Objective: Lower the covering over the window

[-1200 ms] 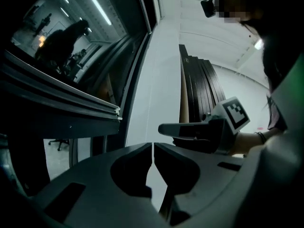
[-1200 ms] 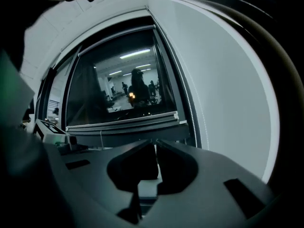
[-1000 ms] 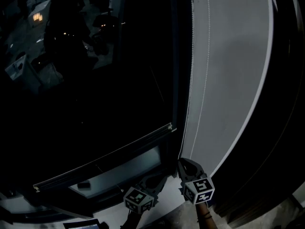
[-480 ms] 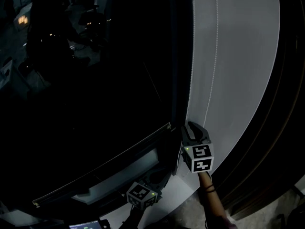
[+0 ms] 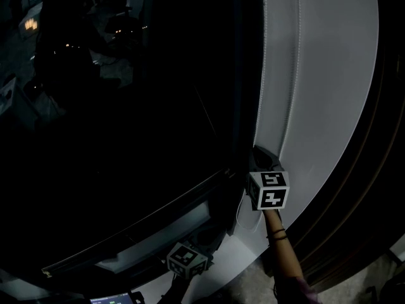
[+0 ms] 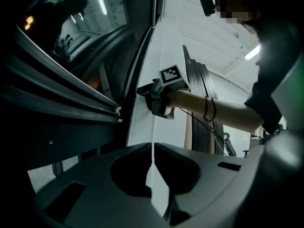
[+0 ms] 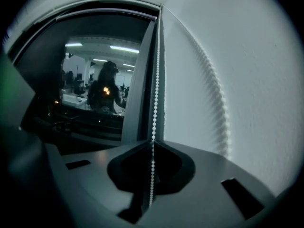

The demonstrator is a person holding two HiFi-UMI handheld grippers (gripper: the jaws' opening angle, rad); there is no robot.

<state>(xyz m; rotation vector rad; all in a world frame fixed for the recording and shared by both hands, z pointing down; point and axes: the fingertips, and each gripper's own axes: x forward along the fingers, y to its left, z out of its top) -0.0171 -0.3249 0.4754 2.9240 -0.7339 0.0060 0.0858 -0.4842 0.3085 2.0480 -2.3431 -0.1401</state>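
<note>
A white bead chain (image 5: 261, 87) hangs in two strands down the white wall beside the dark window (image 5: 126, 106). The blind's bottom bar (image 6: 116, 111) crosses low over the glass. My right gripper (image 5: 261, 154) is up on the left strand; its jaws have just been closing and now pinch the chain (image 7: 154, 103) at their tips (image 7: 152, 144). My left gripper (image 6: 153, 147) sits lower, near the sill, shut on the same chain (image 6: 153, 127), which runs up to the right gripper (image 6: 145, 90). Only the left gripper's marker cube (image 5: 185, 259) shows in the head view.
The glass mirrors a lit room and a person. A dark vertical frame (image 5: 361, 182) borders the white wall (image 5: 329, 75) on the right. The pale sill (image 5: 237, 258) lies under the window, and a small lit screen (image 5: 111, 298) sits at the bottom edge.
My right gripper has climbed up the chain, from sill height to well above the left gripper. The left gripper has stayed low by the sill.
</note>
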